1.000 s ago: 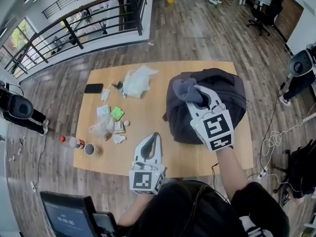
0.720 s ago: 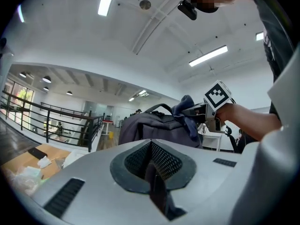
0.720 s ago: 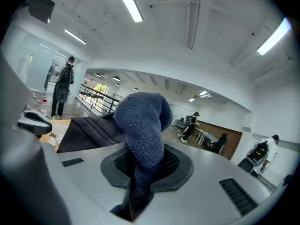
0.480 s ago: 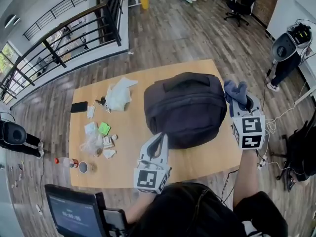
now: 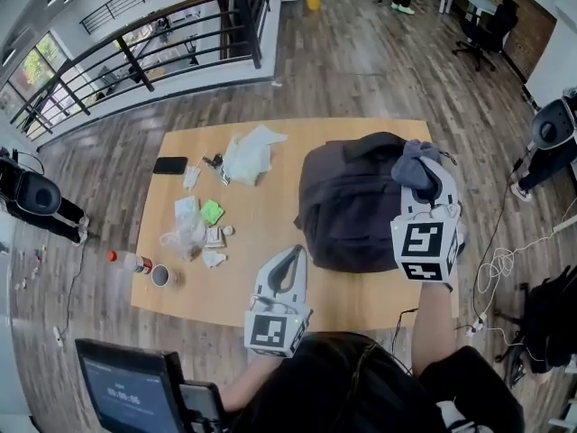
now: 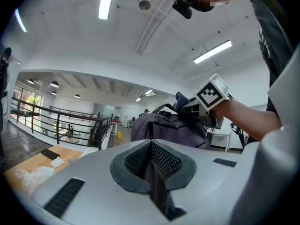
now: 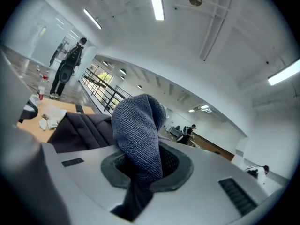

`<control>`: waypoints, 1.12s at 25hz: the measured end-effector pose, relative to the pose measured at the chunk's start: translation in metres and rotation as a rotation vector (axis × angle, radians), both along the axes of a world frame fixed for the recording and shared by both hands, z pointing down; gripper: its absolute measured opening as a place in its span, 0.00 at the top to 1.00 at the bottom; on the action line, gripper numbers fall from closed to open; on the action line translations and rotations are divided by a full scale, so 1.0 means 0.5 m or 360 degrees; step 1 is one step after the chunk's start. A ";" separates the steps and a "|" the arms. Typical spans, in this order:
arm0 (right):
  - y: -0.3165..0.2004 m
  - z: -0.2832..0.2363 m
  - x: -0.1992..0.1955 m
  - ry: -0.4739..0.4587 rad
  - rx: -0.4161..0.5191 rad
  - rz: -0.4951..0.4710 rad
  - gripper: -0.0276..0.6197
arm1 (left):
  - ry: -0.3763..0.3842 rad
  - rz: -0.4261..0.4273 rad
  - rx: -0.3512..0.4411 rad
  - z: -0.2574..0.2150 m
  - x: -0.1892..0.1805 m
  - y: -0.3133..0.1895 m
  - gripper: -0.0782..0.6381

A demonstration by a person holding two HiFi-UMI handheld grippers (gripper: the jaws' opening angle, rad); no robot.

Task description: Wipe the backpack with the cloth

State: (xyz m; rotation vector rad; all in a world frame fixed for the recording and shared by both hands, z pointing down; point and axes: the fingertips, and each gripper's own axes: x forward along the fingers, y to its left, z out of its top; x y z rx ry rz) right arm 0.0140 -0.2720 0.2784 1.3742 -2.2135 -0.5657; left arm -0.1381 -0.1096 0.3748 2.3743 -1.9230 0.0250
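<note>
Right gripper [image 5: 431,180] is clamped on the blue-grey cloth [image 5: 410,165], at the top right of the dark backpack [image 5: 347,210] on the wooden table [image 5: 261,242]. Left gripper [image 5: 287,260] is closed, looks empty, near the pack's corner. Best to press the cloth flat and use overlapping strokes.

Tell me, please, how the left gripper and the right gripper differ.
The right gripper is shut on the blue-grey cloth; the left gripper has its jaws together, no cloth in them. The right gripper is over the backpack; the left gripper sits beside it, near the table edge. Both bear marker cubes.
</note>
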 end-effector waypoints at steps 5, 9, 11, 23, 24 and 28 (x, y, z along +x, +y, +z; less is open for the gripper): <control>0.041 0.025 -0.196 -0.0238 -0.0231 -0.0455 0.88 | 0.0002 -0.0150 -0.0017 -0.004 -0.061 0.025 0.88; 0.091 0.031 -0.281 -0.0309 -0.0322 -0.0699 0.88 | 0.0007 -0.0185 -0.0018 0.000 -0.079 0.026 0.88; 0.098 0.019 -0.297 -0.0287 -0.0275 -0.0736 0.88 | 0.0010 -0.0178 -0.0020 0.004 -0.078 0.019 0.88; -0.047 -0.041 0.001 -0.0199 -0.0205 -0.0296 0.88 | 0.0030 0.0005 0.0009 -0.002 -0.007 -0.022 0.88; -0.050 -0.032 0.032 -0.0186 -0.0218 -0.0248 0.88 | 0.0031 0.0021 0.0009 -0.002 0.000 -0.024 0.88; -0.067 0.036 0.167 -0.0148 -0.0362 -0.0021 0.88 | 0.0037 0.0089 0.0008 -0.007 0.032 -0.032 0.88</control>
